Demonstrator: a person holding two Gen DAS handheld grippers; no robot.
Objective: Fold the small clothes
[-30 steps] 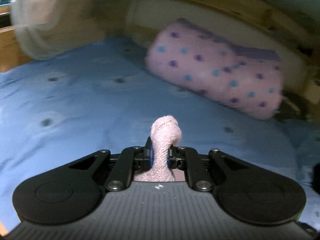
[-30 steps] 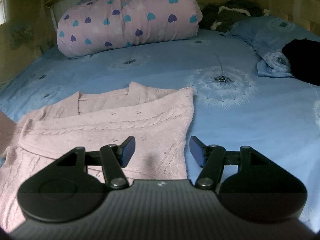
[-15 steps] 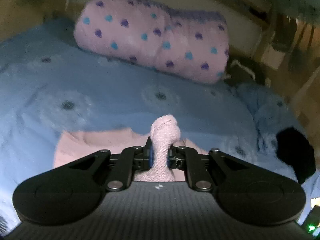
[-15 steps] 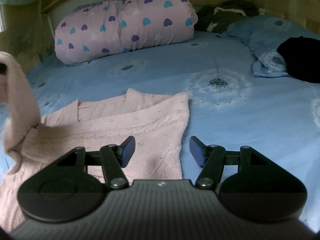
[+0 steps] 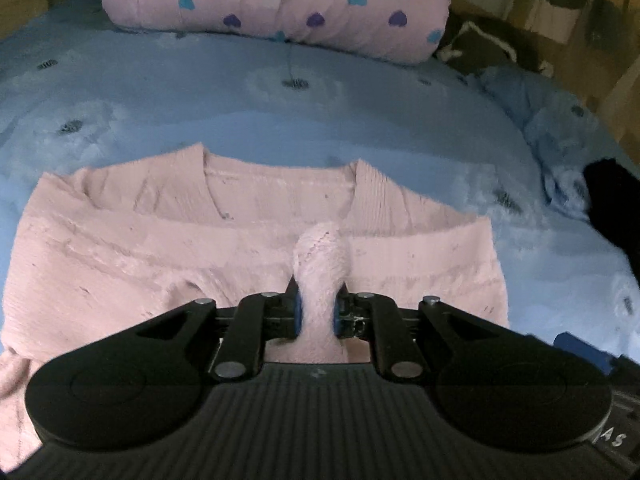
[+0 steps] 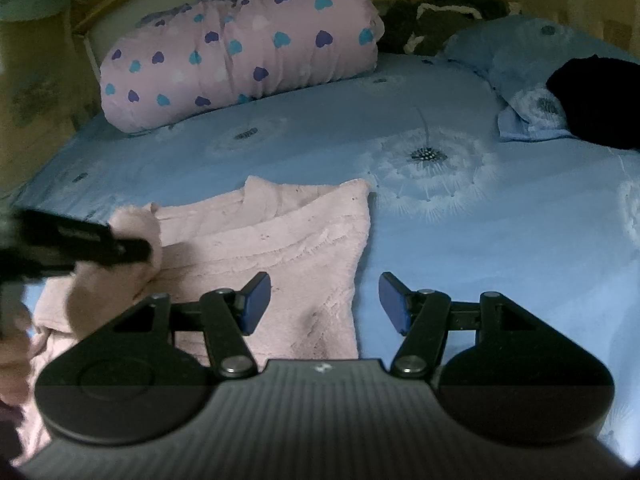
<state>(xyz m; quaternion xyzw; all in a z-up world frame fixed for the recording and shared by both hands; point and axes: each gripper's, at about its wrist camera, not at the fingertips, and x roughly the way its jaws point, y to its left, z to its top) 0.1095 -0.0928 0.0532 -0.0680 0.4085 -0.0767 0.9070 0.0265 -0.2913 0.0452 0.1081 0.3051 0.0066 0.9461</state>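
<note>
A pink knitted sweater (image 5: 160, 248) lies flat on the blue bed sheet (image 5: 280, 112), neckline towards the pillow. My left gripper (image 5: 317, 312) is shut on the sweater's sleeve end (image 5: 320, 256) and holds it above the sweater's body. In the right wrist view the left gripper (image 6: 132, 246) shows at the left edge with the pink sleeve (image 6: 136, 224) in it, over the sweater (image 6: 288, 248). My right gripper (image 6: 322, 300) is open and empty, low over the sweater's right edge.
A pink pillow with heart print (image 6: 240, 56) lies at the head of the bed. A black garment (image 6: 596, 96) rests on a crumpled blue cloth (image 6: 520, 120) at the right. Dark clothes (image 6: 436, 16) sit by the headboard.
My left gripper has swung right with the sleeve, from beside the sweater to over its body. The right gripper has stayed nearly still and open.
</note>
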